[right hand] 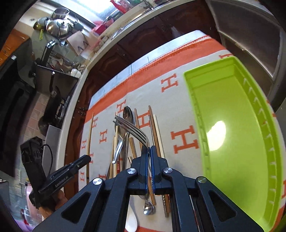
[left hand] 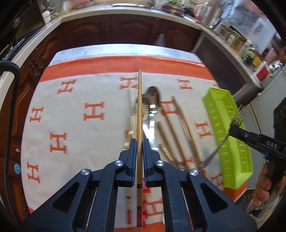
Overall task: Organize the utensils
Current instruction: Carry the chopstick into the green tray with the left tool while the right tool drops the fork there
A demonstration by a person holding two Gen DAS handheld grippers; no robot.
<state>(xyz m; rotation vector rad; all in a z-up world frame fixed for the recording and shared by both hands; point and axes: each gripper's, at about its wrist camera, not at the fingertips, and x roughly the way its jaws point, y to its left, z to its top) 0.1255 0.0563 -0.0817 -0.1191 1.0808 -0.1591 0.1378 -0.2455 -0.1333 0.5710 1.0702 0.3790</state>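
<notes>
- Kitchen table with H-print cloth [left hand: 75, 110]; green tray [right hand: 232, 125] empty, nothing sorted yet.
- Left gripper [left hand: 139, 148] clamps a chopstick [left hand: 139, 107]; right gripper [right hand: 149, 151] pinches a fork [right hand: 132, 126].
- Spoons and chopsticks remain in the pile [right hand: 125, 142].

Left hand-held gripper [left hand: 139, 142] and right hand-held gripper [right hand: 149, 151] are both showing matte black linkage arms, silver round screws at the pivots, blue pads lining the fingers [right hand: 144, 160]. Bare skin is showing on the right hand [left hand: 262, 189].

Dark wood cabinets [left hand: 125, 28], pale countertop [left hand: 125, 10], daylight
</notes>
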